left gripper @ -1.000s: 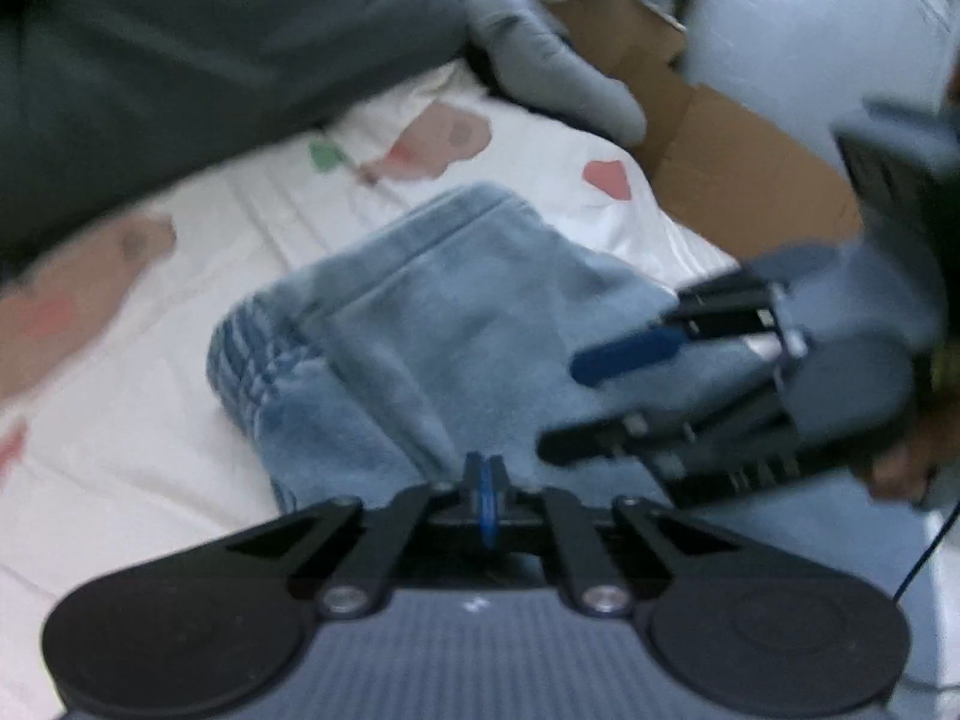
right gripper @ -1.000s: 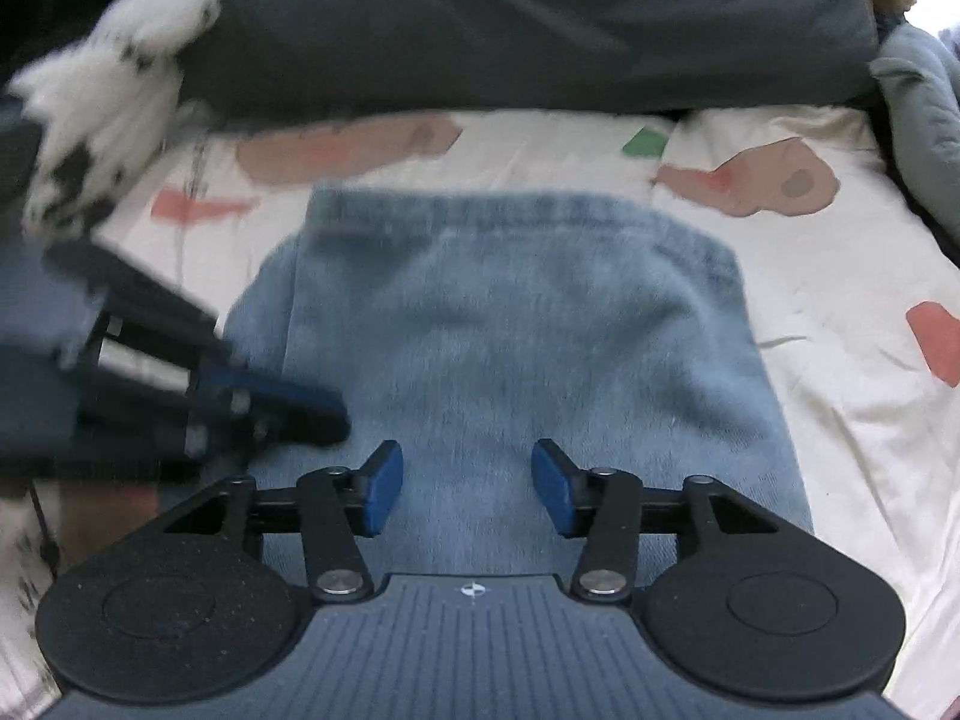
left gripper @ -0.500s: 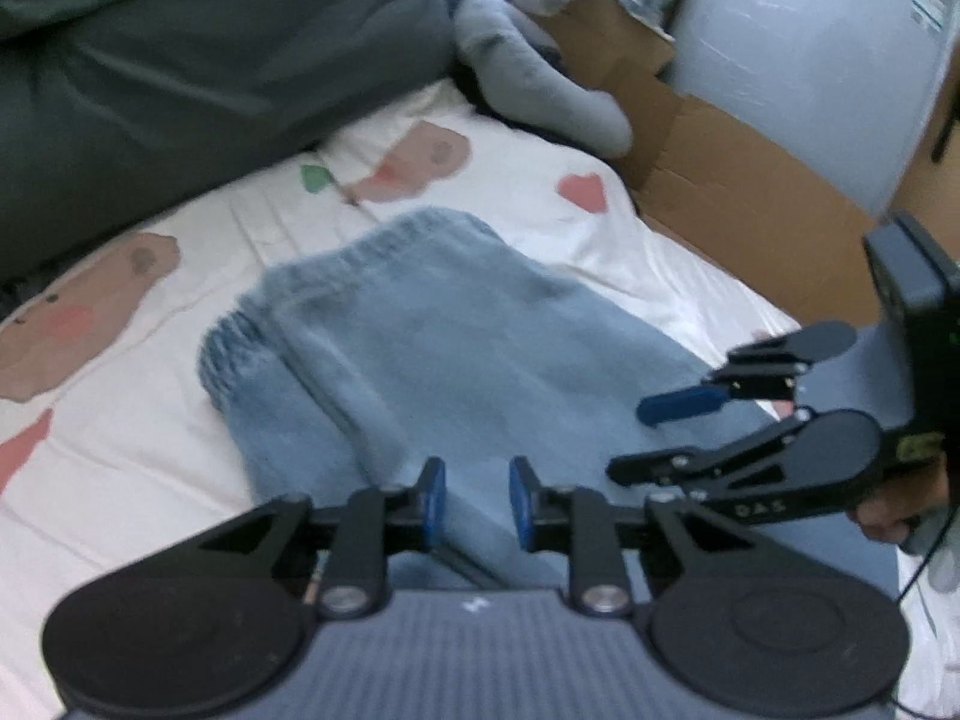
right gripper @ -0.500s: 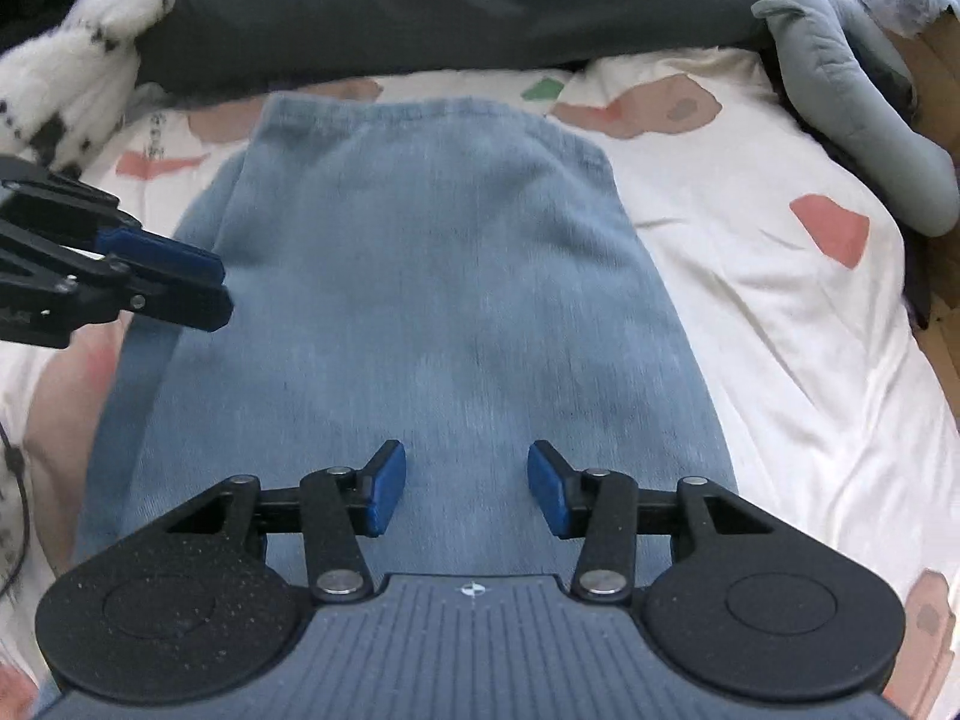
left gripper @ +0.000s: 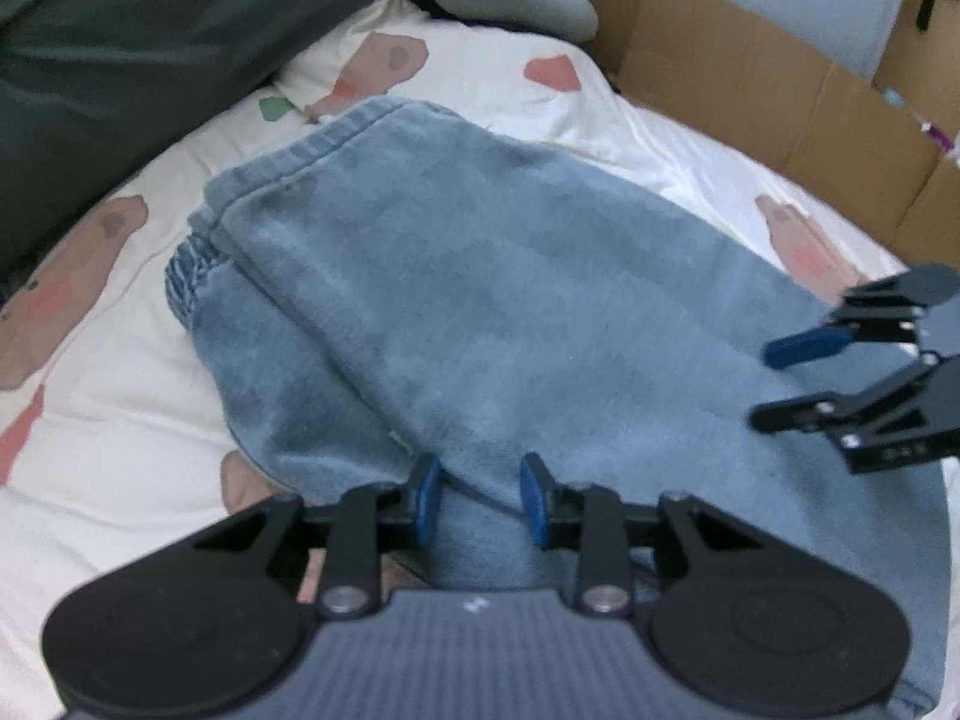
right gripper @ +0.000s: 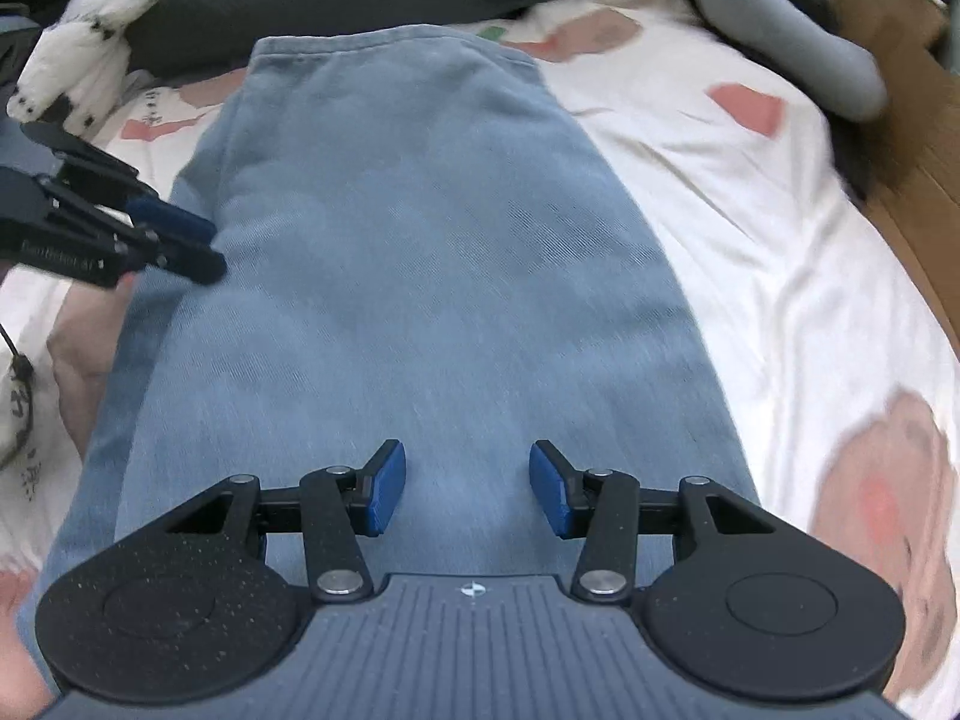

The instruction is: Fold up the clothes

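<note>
The left gripper [left gripper: 479, 498] hangs over the near edge of the folded light-blue denim trousers [left gripper: 510, 312] on the white patterned bedsheet [left gripper: 108, 420], jaws opening, gripping nothing. The right gripper [right gripper: 467, 489] hovers half open, empty, above the denim.

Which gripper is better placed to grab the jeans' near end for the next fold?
Probably the right gripper: it sits centred over the folded jeans, open. The left gripper, opening, is at their side edge.
</note>
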